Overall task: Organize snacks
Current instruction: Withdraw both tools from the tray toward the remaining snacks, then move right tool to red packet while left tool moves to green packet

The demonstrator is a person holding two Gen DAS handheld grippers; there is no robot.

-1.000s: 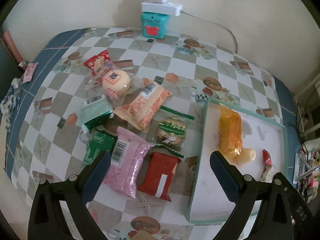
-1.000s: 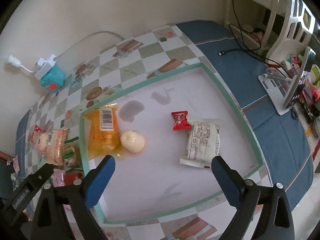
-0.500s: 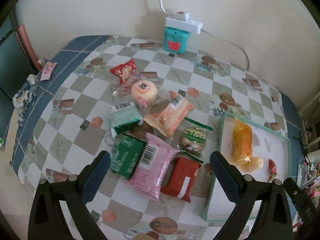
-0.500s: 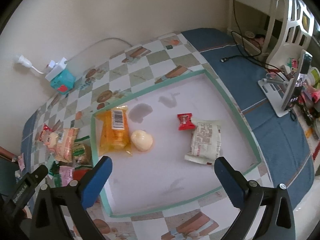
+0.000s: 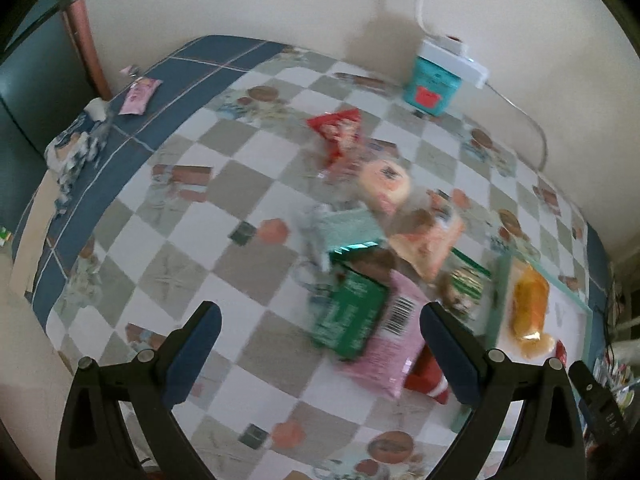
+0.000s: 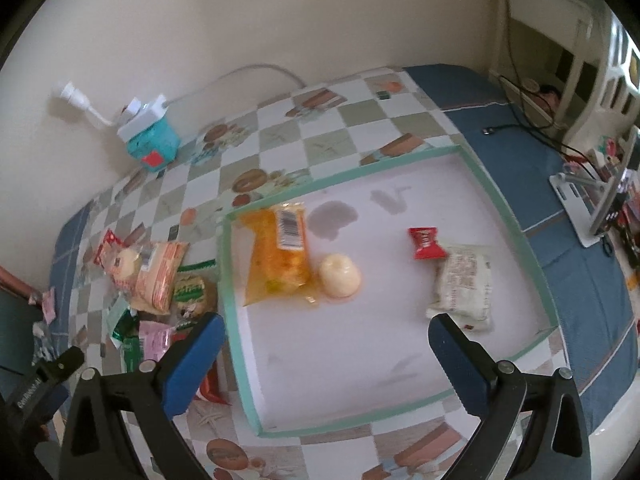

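Note:
A white tray with a green rim (image 6: 516, 220) lies on the checkered table. In it are an orange packet (image 6: 278, 256), a pale round snack (image 6: 340, 276), a red candy (image 6: 426, 243) and a white packet (image 6: 464, 280). Left of the tray is a pile of snacks: a green packet (image 5: 352, 320), a pink packet (image 5: 392, 340), a red packet (image 5: 428, 376), an orange striped packet (image 5: 428, 240) and a round bun (image 5: 384, 184). My left gripper (image 5: 320, 344) is open and empty above the pile's left side. My right gripper (image 6: 326, 354) is open and empty above the tray's near part.
A teal box with a white power adapter (image 5: 434, 84) stands at the wall. A small pink packet (image 5: 140, 94) lies at the table's far left edge. A phone stand (image 6: 592, 204) and cables are on the blue cloth at the right.
My left gripper has swung left and pulled back, so the snack pile now sits right of centre and looks blurred. My right gripper has drawn back a little from the tray.

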